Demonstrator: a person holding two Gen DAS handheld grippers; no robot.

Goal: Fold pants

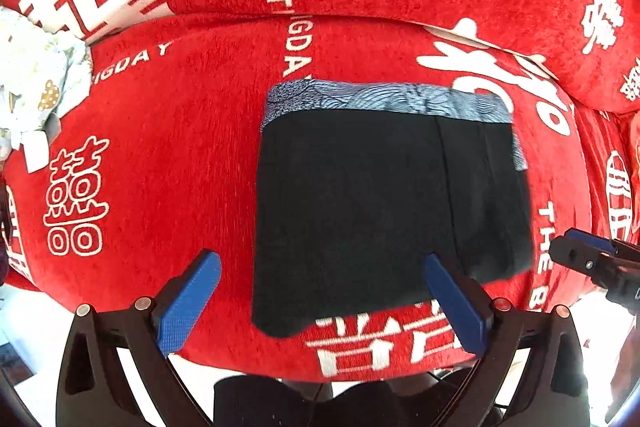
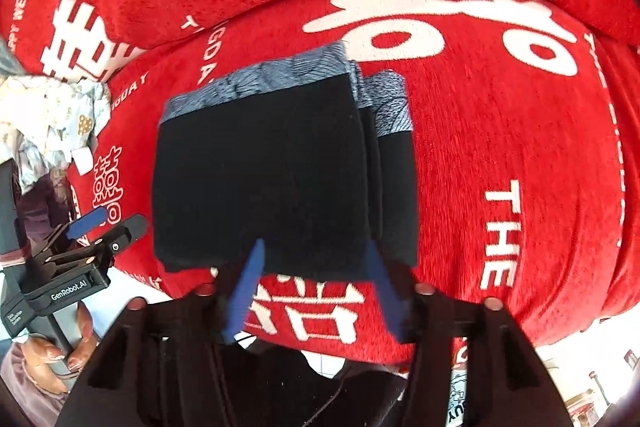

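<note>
The black pants [image 1: 384, 203] are lying folded on the red sofa cover [image 1: 168, 155], and both the left gripper [image 1: 320, 291] and right gripper [image 2: 316, 283] are hanging released above, so the loose top layer might be slipping open if a finger is catching its near edge.

Matt black cloth with a blue-grey patterned woven band for the folded pants [image 1: 360, 203], lying on rough, plush red cover [image 1: 192, 155] with white printed lettering. Textured blue matt pads [image 1: 188, 303] on black matt plastic left gripper [image 1: 320, 303]. At nine o'clock, crumpled pale floral cloth [image 1: 36, 87].
</note>
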